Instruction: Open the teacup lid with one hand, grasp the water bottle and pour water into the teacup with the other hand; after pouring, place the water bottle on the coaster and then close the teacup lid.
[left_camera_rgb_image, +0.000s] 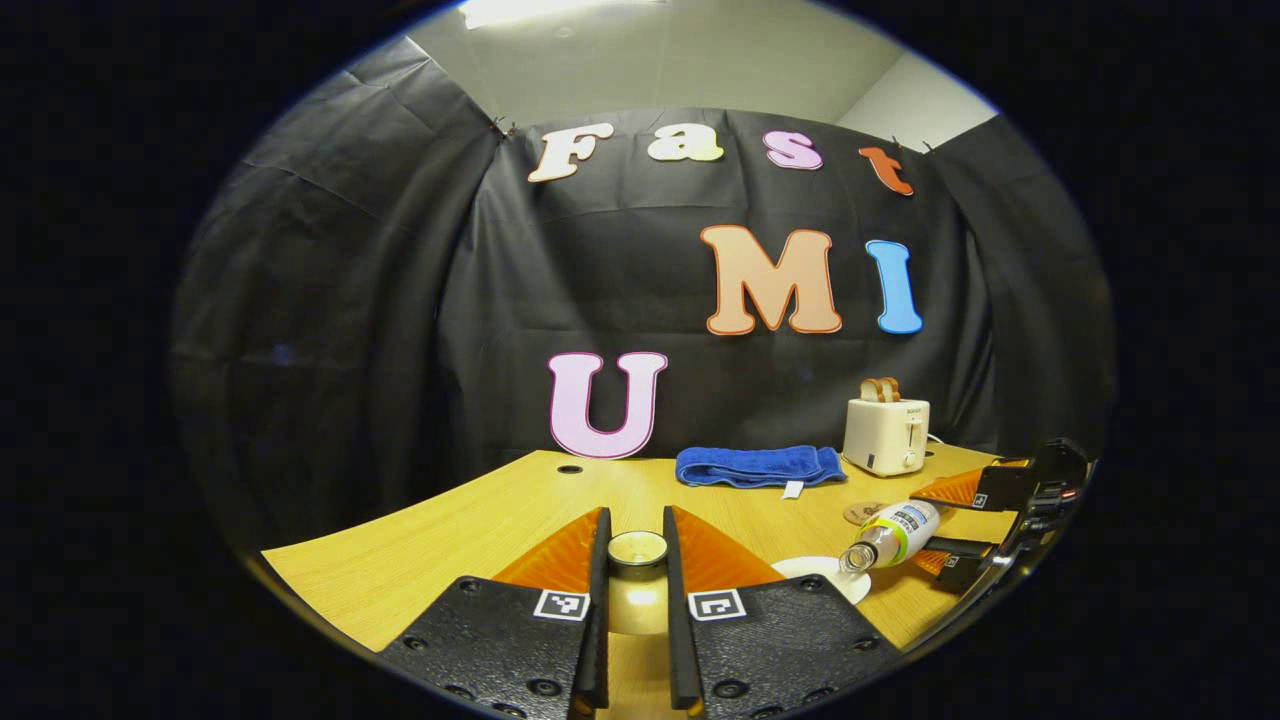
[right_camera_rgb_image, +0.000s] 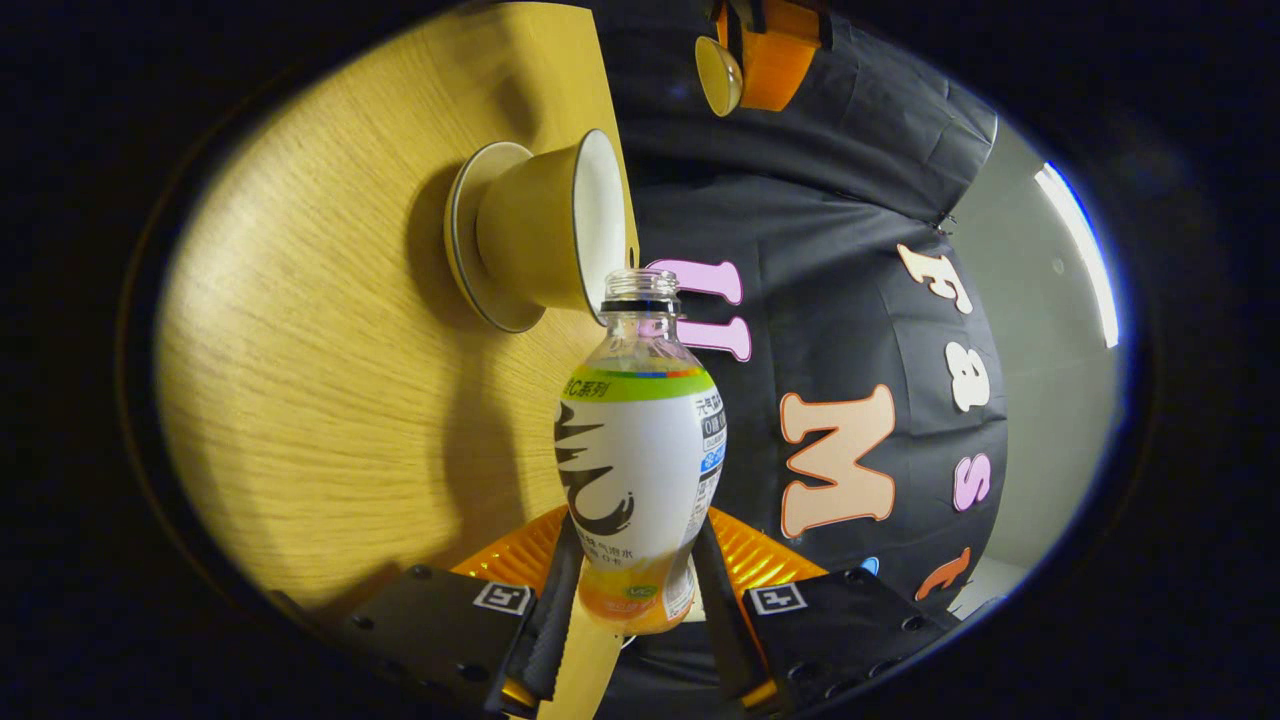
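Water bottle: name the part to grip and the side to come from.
Grip the water bottle low on its labelled body from the side, one finger on each flank, as the right gripper does. That part is broad and round; the neck narrows, and the open mouth stays free by the teacup.

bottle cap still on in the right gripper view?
No: the water bottle, clamped in the right gripper, shows a bare open neck beside the teacup.

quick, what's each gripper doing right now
Left gripper: closed on the teacup lid.
Right gripper: closed on the water bottle, tipped toward the teacup.
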